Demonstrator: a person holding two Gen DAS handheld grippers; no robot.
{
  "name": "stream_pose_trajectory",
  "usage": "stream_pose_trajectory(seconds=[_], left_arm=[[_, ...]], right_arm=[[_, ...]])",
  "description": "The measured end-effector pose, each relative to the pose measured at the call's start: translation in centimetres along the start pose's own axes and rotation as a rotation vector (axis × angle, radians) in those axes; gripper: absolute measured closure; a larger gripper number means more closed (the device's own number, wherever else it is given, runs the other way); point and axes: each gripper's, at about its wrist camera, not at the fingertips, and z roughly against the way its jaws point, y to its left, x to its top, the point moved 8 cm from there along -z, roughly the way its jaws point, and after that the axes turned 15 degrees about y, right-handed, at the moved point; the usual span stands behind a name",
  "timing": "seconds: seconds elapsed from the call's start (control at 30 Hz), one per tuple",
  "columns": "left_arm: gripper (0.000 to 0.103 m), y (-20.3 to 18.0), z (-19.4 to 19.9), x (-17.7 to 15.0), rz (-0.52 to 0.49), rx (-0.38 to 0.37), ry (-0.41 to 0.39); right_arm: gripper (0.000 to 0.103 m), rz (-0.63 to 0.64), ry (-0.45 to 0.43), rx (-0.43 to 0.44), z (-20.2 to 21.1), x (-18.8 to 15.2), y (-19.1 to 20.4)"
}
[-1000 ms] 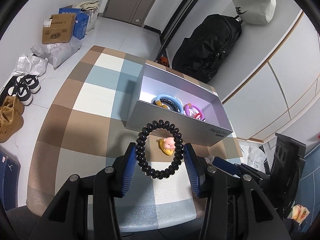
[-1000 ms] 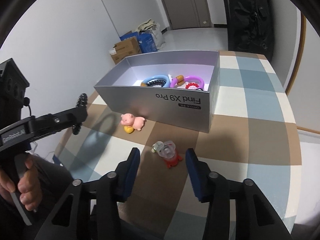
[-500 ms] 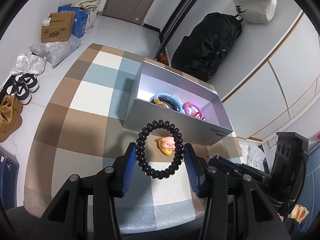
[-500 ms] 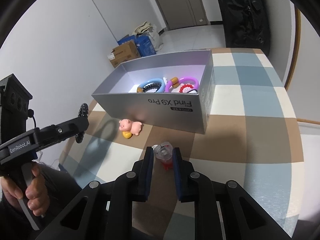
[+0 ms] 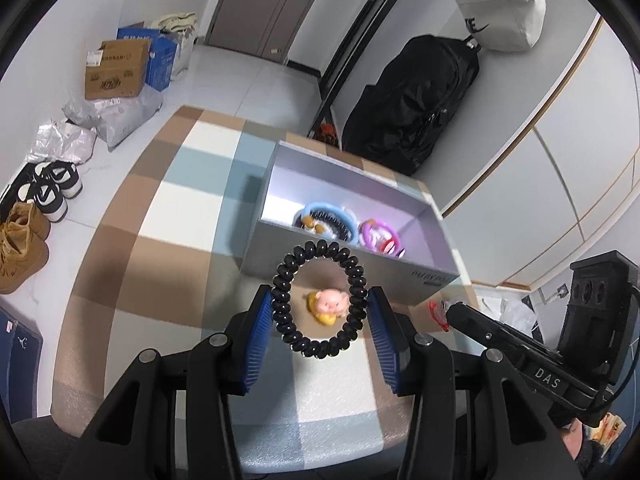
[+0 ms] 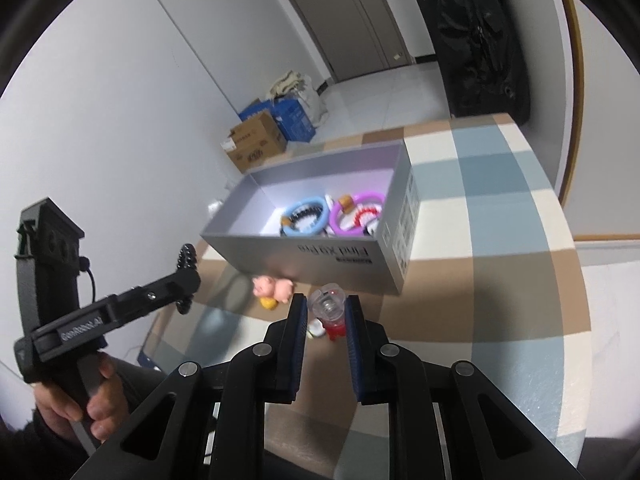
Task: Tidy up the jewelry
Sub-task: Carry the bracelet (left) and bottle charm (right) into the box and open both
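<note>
Left wrist view: our left gripper (image 5: 319, 316) pinches a black coil hair tie (image 5: 319, 299); our right gripper (image 6: 327, 314) clamps a small clear-and-red trinket (image 6: 330, 312).

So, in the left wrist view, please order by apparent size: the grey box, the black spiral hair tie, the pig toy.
1. Grey box
2. Black spiral hair tie, though nearness to the camera enlarges it
3. Pig toy

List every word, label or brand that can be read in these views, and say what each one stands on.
"Find X9 Pro": upside down on the grey box front wall; smaller label beneath is blurred.
"DAS": on the right gripper arm, left wrist view.
"GenRobot.AI": on the left gripper arm, blurred.
Cardboard carton printing: too small to read.
White bag logo: partly hidden.
</note>
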Motion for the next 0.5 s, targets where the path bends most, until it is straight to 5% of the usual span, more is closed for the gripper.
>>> stream_pose_trajectory(seconds=[0.5], left_arm=[[0.062,-2.1,0.9,3.8,-0.053,0.031,-0.096]], right_arm=[[0.085,0.038,-0.097,0.089,3.7,4.8,2.0]])
